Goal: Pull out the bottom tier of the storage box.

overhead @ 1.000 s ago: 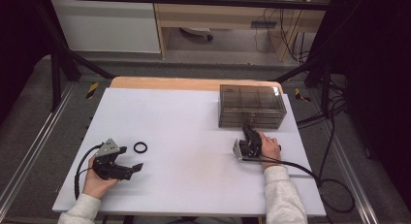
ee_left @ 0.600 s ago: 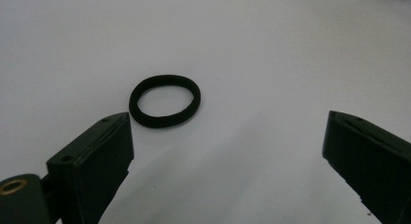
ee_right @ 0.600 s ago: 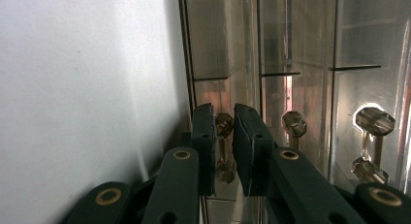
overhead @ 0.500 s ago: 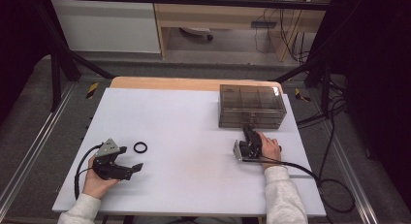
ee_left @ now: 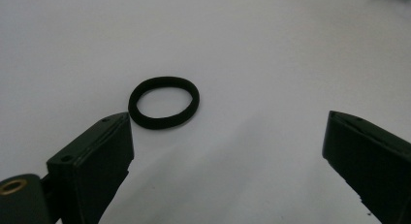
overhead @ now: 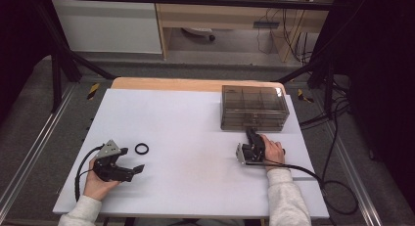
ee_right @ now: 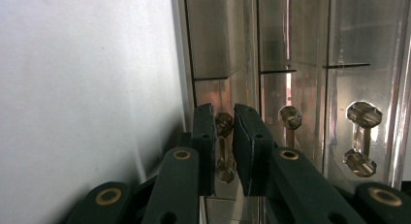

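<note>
A black elastic ring (overhead: 142,148) lies flat on the white table top (overhead: 195,113) at the left. My left gripper (overhead: 132,159) rests just short of it, jaws spread wide and open; in the left gripper view the ring (ee_left: 162,122) sits just beyond the left jaw tip, outside my left gripper's (ee_left: 228,136) gap. At the right stands a clear smoky drawer box (overhead: 253,107). My right gripper (overhead: 250,134), rolled on its side, points at the box front. In the right gripper view my right gripper (ee_right: 224,118) is shut on a faceted drawer knob (ee_right: 223,126).
Two more faceted knobs (ee_right: 290,118) (ee_right: 363,115) show on neighbouring drawers. Cables trail from both grippers across the table (overhead: 313,174). A wooden strip (overhead: 166,84) edges the far side; dark frame posts and floor rails surround the table.
</note>
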Tool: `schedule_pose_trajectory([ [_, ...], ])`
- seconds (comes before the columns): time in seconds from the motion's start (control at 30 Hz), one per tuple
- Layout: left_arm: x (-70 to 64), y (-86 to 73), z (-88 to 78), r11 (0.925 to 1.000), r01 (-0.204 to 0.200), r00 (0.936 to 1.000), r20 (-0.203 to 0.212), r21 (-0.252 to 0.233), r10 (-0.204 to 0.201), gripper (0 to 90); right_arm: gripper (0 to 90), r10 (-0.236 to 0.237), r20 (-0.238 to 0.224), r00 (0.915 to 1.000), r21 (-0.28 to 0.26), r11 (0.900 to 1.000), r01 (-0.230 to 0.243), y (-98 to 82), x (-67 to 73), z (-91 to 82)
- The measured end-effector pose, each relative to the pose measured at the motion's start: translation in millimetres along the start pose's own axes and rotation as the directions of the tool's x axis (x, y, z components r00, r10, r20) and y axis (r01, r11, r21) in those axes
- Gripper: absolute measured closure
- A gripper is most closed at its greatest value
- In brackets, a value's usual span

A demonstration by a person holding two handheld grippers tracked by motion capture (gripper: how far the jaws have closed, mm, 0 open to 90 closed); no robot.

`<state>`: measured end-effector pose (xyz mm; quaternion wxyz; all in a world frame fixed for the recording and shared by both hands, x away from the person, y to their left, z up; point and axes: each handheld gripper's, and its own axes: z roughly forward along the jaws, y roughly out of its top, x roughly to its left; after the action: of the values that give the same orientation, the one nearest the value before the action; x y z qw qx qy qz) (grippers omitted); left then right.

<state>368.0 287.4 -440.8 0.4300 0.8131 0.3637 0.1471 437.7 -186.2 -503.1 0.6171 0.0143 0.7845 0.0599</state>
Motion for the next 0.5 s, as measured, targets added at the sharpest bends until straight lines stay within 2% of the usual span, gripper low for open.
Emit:
schedule_pose_trajectory([
  [0.17, -0.3, 0.2, 0.2, 1.0000, -0.001, 1.0000, 0.001, 0.001, 0.001, 4.3, 79.0, 0.008, 0.001, 1.0000, 0.001, 1.000, -0.008, 0.4, 1.0, -0.2],
  [0.27, -0.2, 0.1, 0.1, 1.0000, 0.000, 1.0000, 0.001, 0.000, 0.000, 4.3, 71.6, 0.019, 0.017, 0.9997, 0.002, 1.000, -0.019, 0.4, -0.6, -0.9],
  [0.3, -0.2, 0.2, 0.1, 1.0000, 0.000, 1.0000, 0.002, 0.000, 0.000, 4.3, 70.1, 0.035, 0.019, 0.9992, 0.003, 0.999, -0.035, 0.0, -1.1, -1.6],
  [0.5, -0.6, 0.2, 0.9, 1.0000, -0.001, 1.0000, 0.001, 0.001, 0.001, 4.3, 63.7, 0.043, 0.019, 0.9989, -0.003, 0.999, -0.043, -0.9, -4.2, -1.5],
])
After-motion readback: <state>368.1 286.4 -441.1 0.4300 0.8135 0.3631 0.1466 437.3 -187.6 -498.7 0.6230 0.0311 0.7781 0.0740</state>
